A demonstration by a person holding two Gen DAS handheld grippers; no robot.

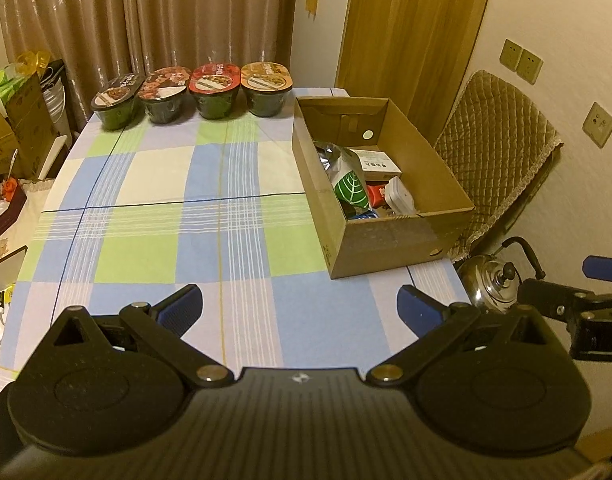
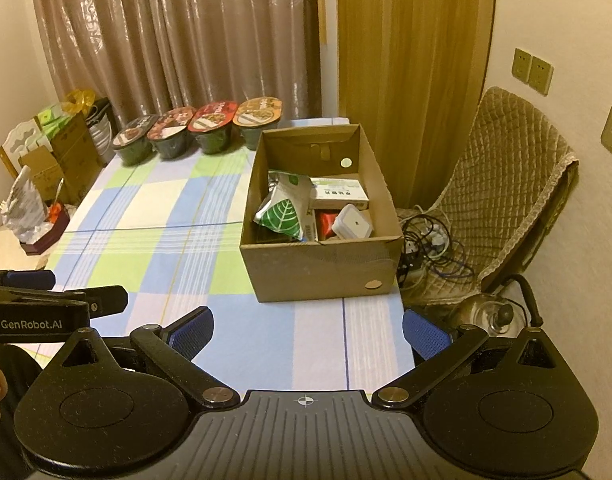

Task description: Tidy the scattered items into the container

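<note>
A lived-in room of a home is being shown. The surface is being covered by a checked cloth in blue, green and cream, and long beige curtains are being hung behind it. A chair draped with a quilted cover is being kept by the wall, beside a wooden door. Instant noodle bowls are being lined up at the far edge, and a steel kettle is being kept nearby.

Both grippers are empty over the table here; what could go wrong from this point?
The cardboard box sits at the table's right edge; a hard push might tip it toward the chair. The four noodle bowls touch in a row, so grabbing one may knock its neighbours. The box already looks crowded.
</note>
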